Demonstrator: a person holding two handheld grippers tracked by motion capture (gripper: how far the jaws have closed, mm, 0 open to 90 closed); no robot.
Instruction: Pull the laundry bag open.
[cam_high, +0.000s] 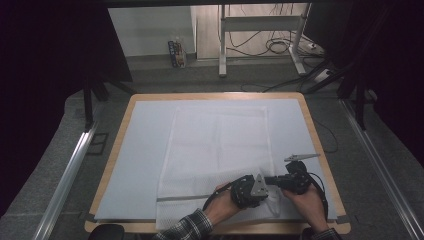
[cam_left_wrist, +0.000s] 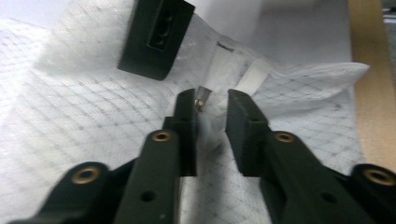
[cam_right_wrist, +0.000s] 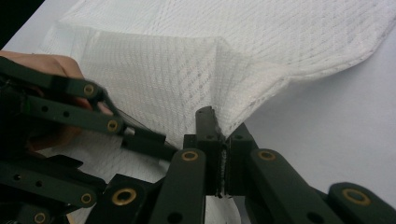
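A white mesh bag (cam_high: 215, 145) lies flat in the middle of the table, with a grey zipper band (cam_high: 190, 198) across its near end. Both grippers meet at its near right corner. My right gripper (cam_high: 274, 180) (cam_right_wrist: 219, 123) is shut on a lifted fold of the mesh bag (cam_right_wrist: 187, 70). My left gripper (cam_high: 270, 192) (cam_left_wrist: 212, 100) faces it; its jaws stand a little apart over the mesh bag (cam_left_wrist: 93, 107). A small metal zipper pull (cam_left_wrist: 201, 100) rests against the tip of one jaw, and a bit of mesh lies in the gap. The left gripper's fingers (cam_right_wrist: 144, 140) reach in beside the right jaws.
A white sheet (cam_high: 145, 150) covers the wooden table (cam_high: 320, 145), whose edge lies close to the right of the grippers (cam_left_wrist: 369, 93). Metal rails (cam_high: 70, 175) run along the floor on both sides. Desk legs and cables (cam_high: 280, 45) stand beyond the far edge.
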